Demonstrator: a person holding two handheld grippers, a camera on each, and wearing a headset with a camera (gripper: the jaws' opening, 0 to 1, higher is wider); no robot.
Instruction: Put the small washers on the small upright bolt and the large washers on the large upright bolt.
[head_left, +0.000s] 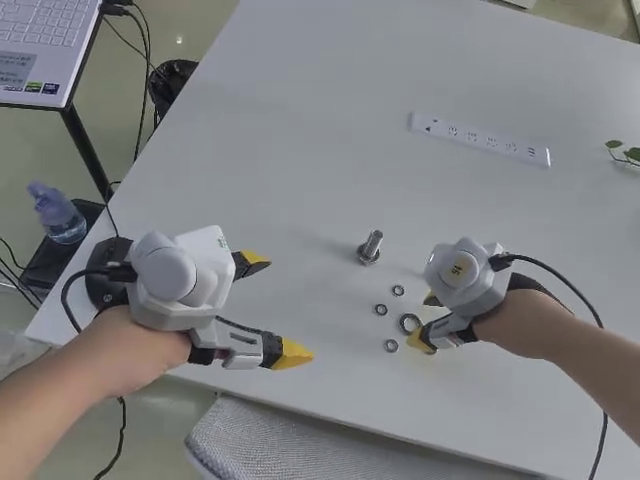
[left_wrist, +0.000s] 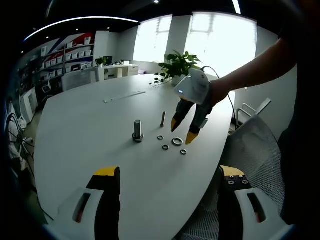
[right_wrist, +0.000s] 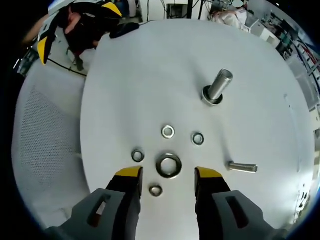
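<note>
Five washers lie flat on the white table, and the one that matters now is the large washer. In the right gripper view it sits dead ahead of the right gripper, centred in the gap between the two yellow-tipped jaws and level with their tips. Those jaws are spread wider than the ring, with nothing gripped.

Lying flat with its hole upward, the ring offers no long axis, only a thin edge. I judge the jaws must come down on either side and pinch across its width. Whether the tips already touch the table I cannot tell.

Four small washers lie scattered close around it. One sits inside the jaw gap, nearer the camera than the large one, and could get nudged.

The large upright bolt stands beyond the washers, ahead and to the right in this view. The small upright bolt stands closer, off to the right.

The left gripper hangs well apart near the table's near edge, its jaws likewise parted and empty. The right gripper is plainly the nearer one for this pick.
</note>
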